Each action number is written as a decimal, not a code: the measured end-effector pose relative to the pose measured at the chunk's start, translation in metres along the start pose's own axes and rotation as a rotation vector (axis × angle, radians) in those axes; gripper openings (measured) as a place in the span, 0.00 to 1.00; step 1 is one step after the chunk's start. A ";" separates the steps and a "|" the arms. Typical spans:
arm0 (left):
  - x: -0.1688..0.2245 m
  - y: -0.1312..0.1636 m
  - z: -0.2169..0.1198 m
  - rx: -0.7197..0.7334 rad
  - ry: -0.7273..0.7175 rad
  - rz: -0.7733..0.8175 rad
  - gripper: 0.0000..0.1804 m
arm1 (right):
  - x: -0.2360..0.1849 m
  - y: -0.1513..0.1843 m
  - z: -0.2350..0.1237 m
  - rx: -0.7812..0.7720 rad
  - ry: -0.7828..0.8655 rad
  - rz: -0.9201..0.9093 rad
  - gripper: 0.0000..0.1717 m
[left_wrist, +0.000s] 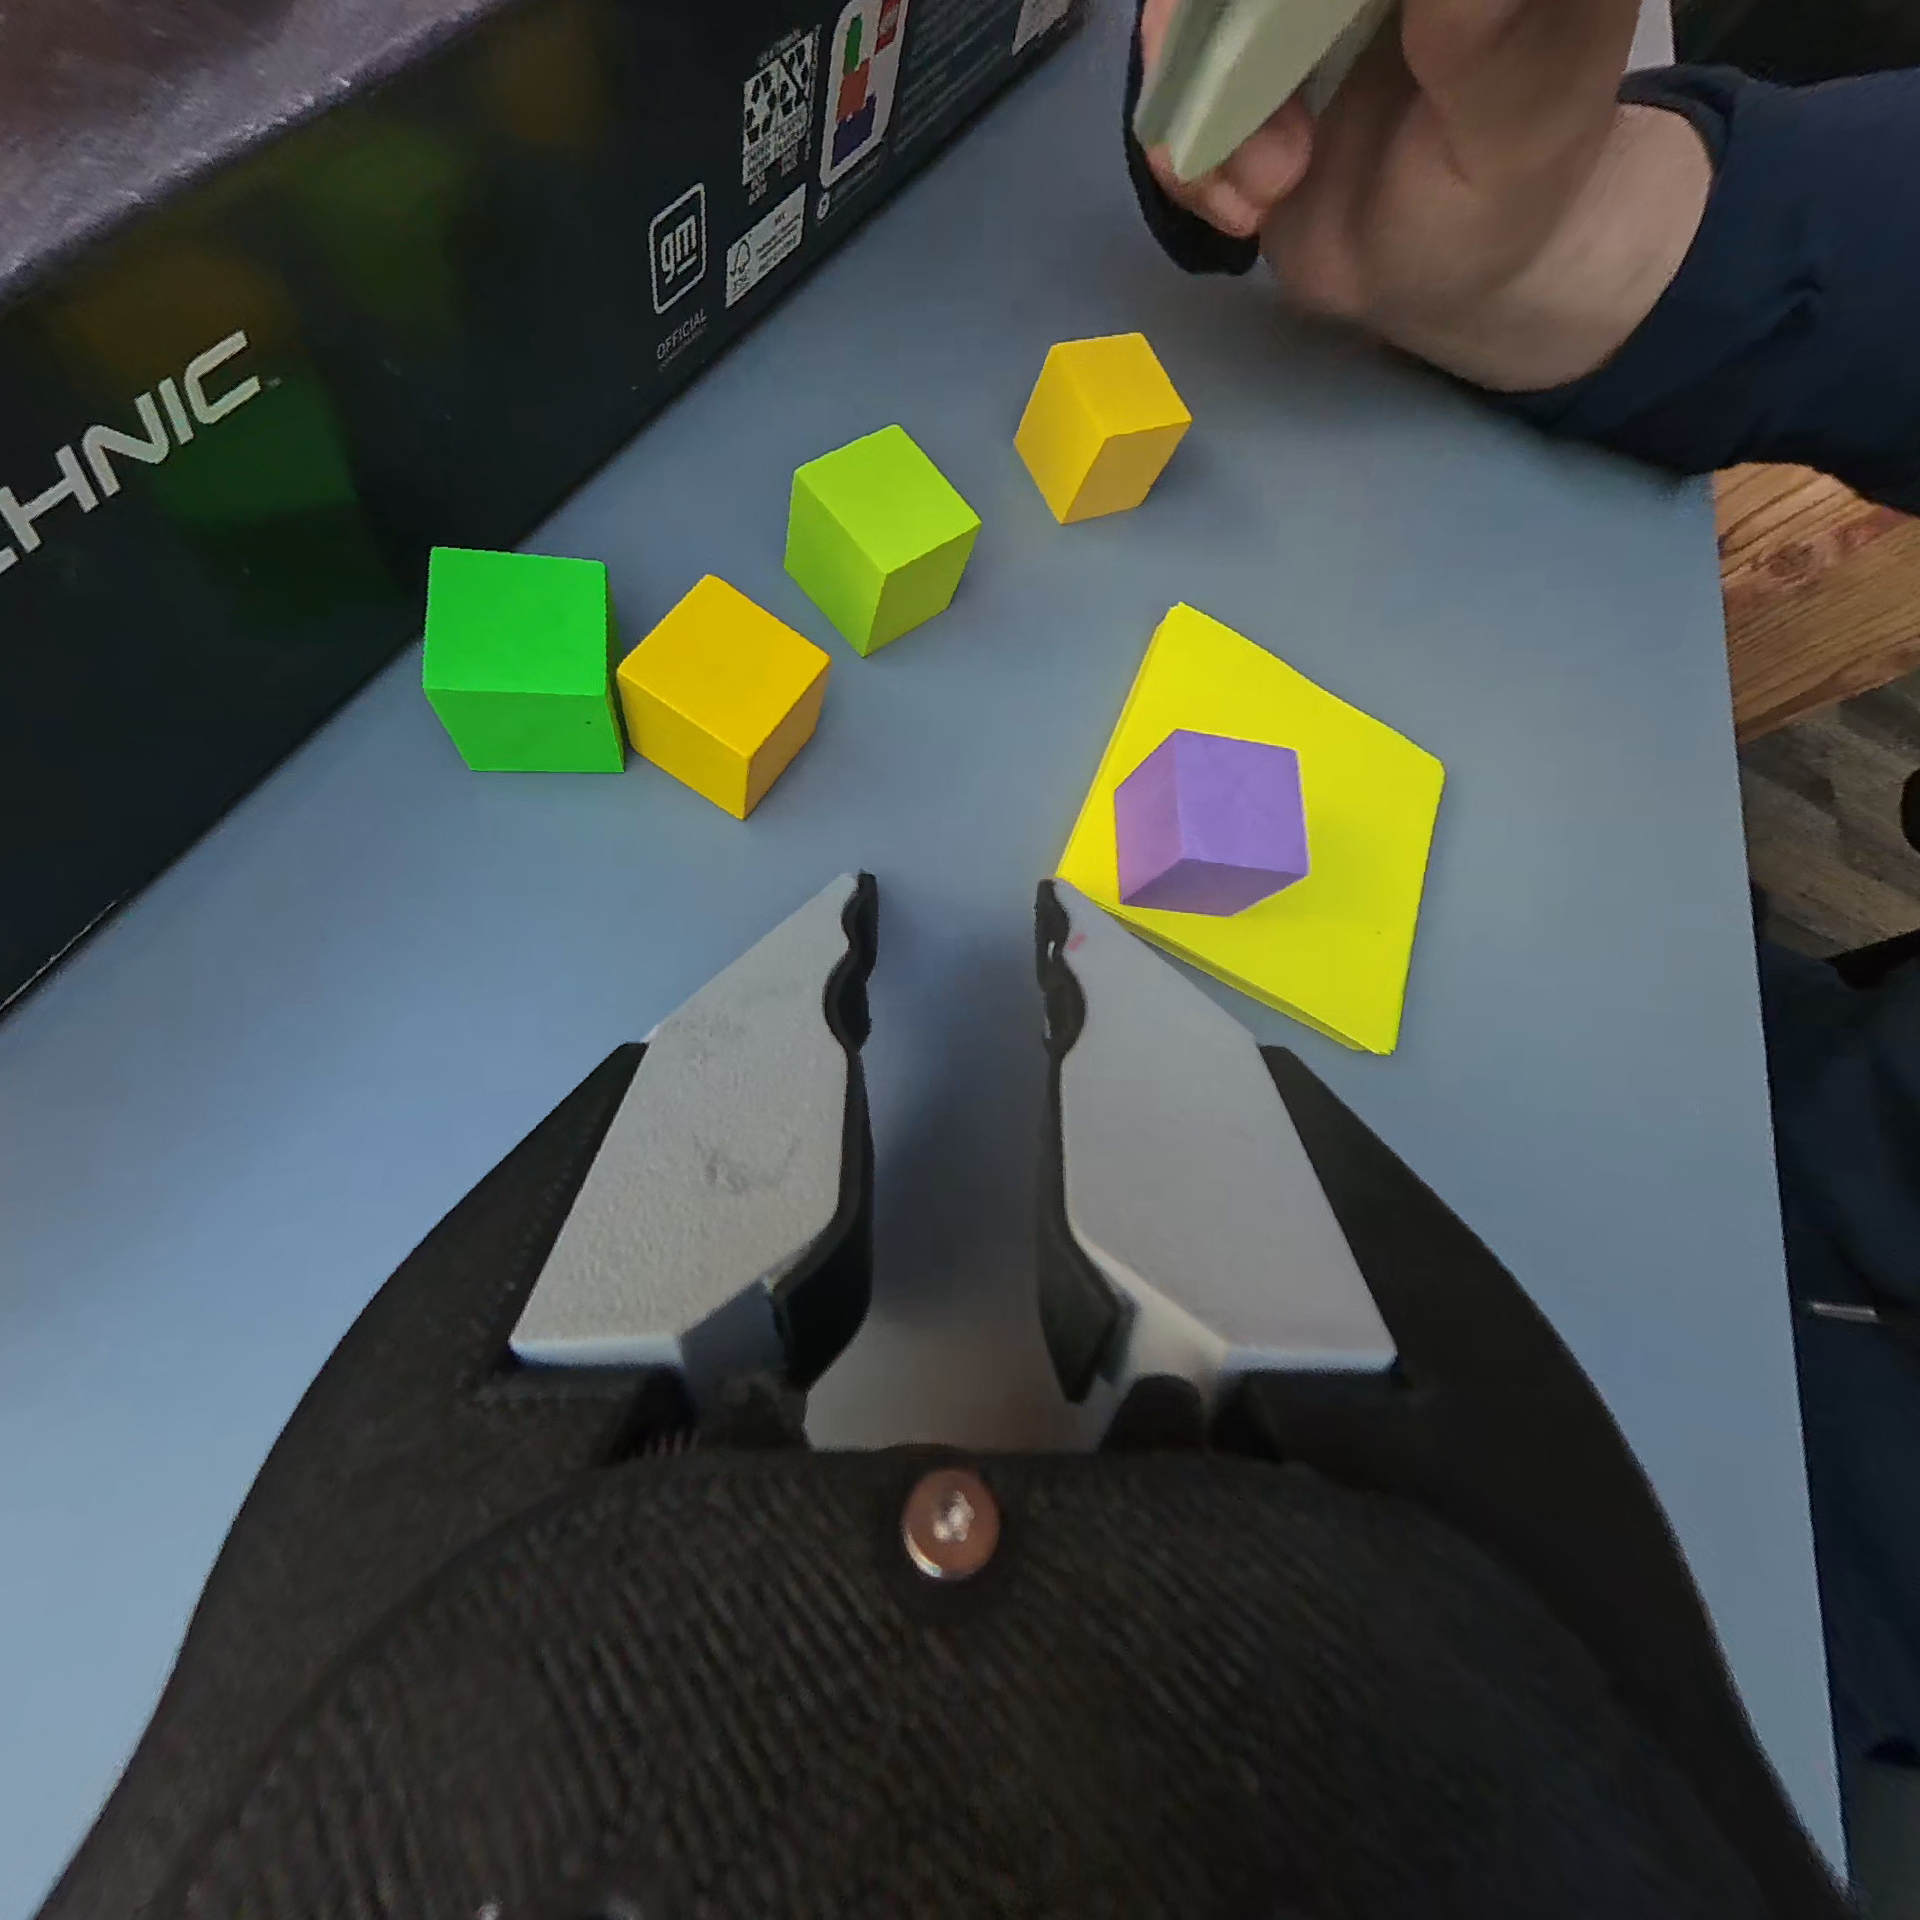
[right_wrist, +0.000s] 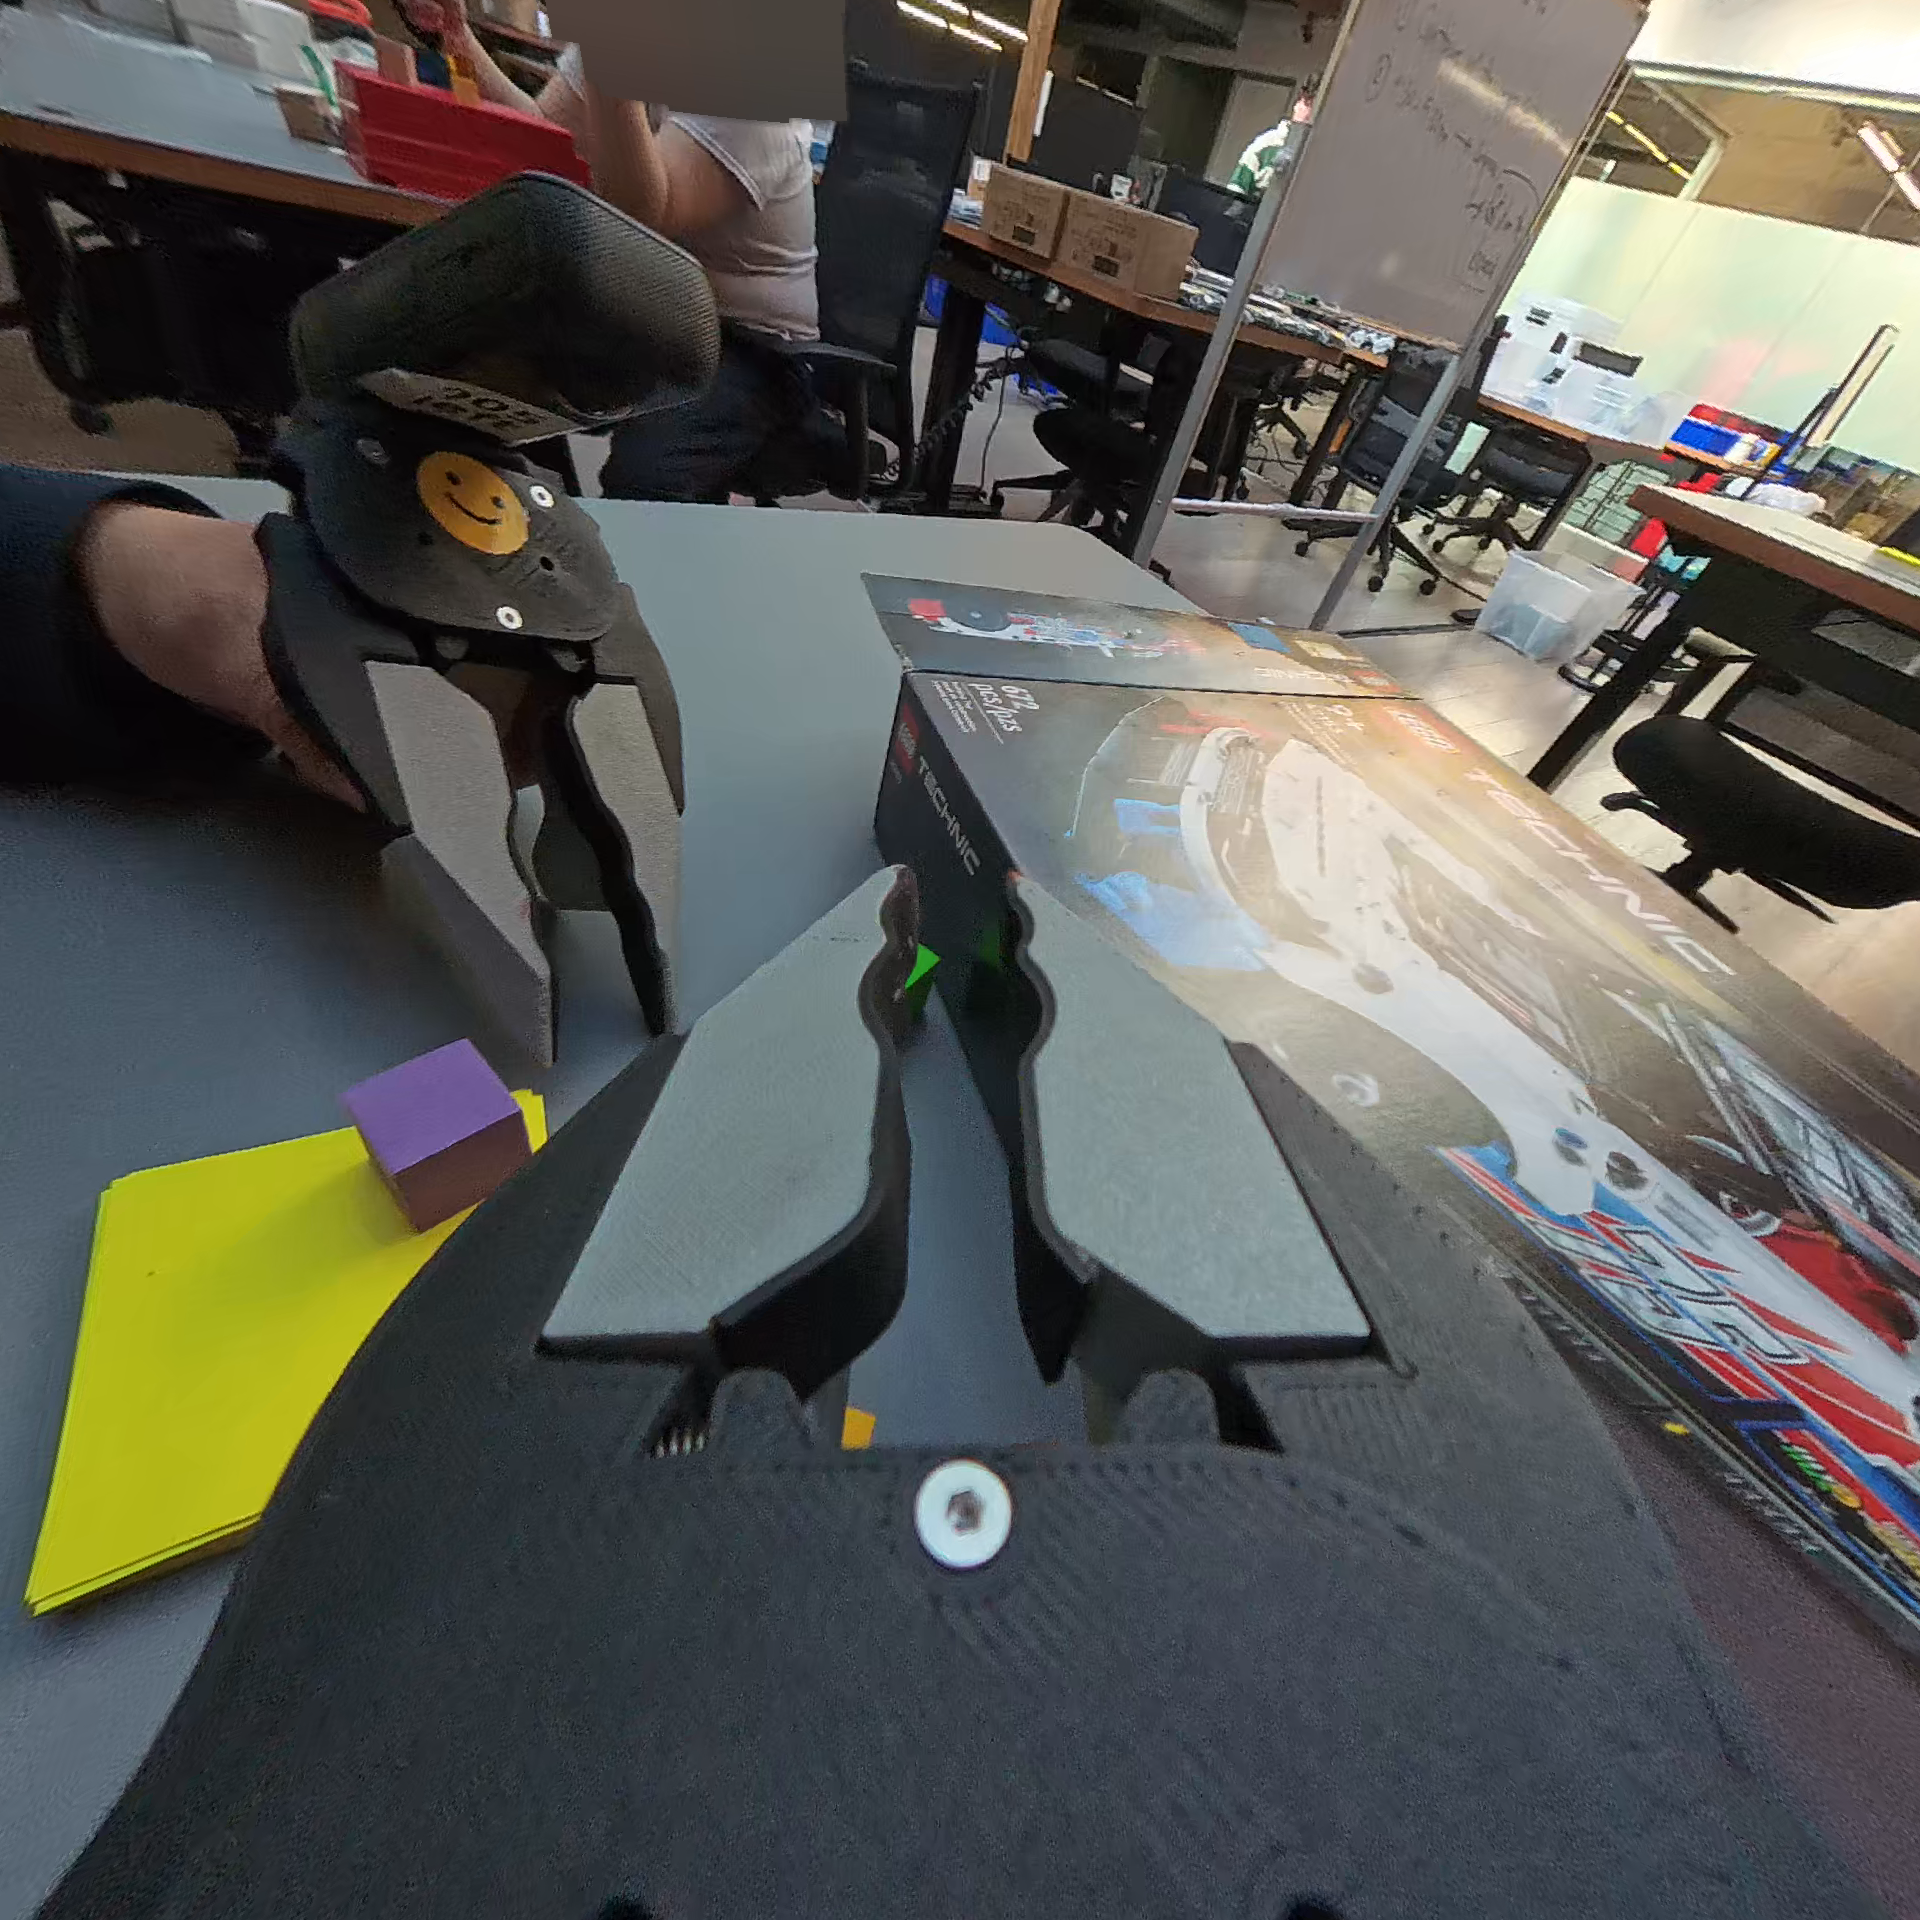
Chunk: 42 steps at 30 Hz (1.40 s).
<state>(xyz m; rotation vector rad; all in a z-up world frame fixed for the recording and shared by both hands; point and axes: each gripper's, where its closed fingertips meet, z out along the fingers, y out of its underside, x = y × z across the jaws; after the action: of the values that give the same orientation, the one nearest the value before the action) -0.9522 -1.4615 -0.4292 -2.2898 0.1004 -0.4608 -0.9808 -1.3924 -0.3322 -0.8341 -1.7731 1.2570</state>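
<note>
My left gripper (left_wrist: 956, 904) is open and empty, low over the grey-blue table (left_wrist: 312, 1143). Just right of its right fingertip a purple cube (left_wrist: 1210, 821) sits on a yellow pad of paper squares (left_wrist: 1340, 935). Ahead lie a green cube (left_wrist: 520, 660), a yellow-orange cube (left_wrist: 722, 691), a lime cube (left_wrist: 878, 535) and another orange cube (left_wrist: 1101, 426). My right gripper (right_wrist: 956, 894) is empty with its jaws a narrow way apart. A sliver of the green cube (right_wrist: 914, 977) shows through its gap. The right wrist view also shows the left gripper (right_wrist: 592, 1023) standing open beyond the purple cube (right_wrist: 436, 1132).
A long dark printed box (left_wrist: 312, 364) lies along the table's left side, close behind the cubes; it also shows in the right wrist view (right_wrist: 1351, 935). A hand in a dark sleeve (left_wrist: 1507, 208) holds the right gripper at the far right. The table edge (left_wrist: 1745, 935) runs down the right. Tip to tip, the grippers are about 12 cm apart. The purple cube (right_wrist: 436, 1132) is about 4 cm from my left fingertips and 11 cm from my right. My left wrist view (left_wrist: 1246, 757) looks at it from another angle.
</note>
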 end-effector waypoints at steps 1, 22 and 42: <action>0.000 0.000 0.000 0.000 -0.002 -0.003 0.15 | -0.003 0.003 -0.002 0.001 -0.018 0.005 0.06; -0.002 -0.001 0.000 0.005 -0.020 -0.004 0.16 | 0.021 0.025 -0.023 -0.129 0.093 -0.132 0.00; -0.048 -0.002 -0.018 0.100 -0.282 -0.230 0.14 | 0.010 0.022 -0.023 -0.044 0.000 -0.003 0.00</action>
<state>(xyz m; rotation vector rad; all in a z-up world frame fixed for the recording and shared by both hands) -1.0034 -1.4629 -0.4306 -2.2516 -0.3223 -0.2482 -0.9638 -1.3674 -0.3462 -0.8559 -1.8071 1.2192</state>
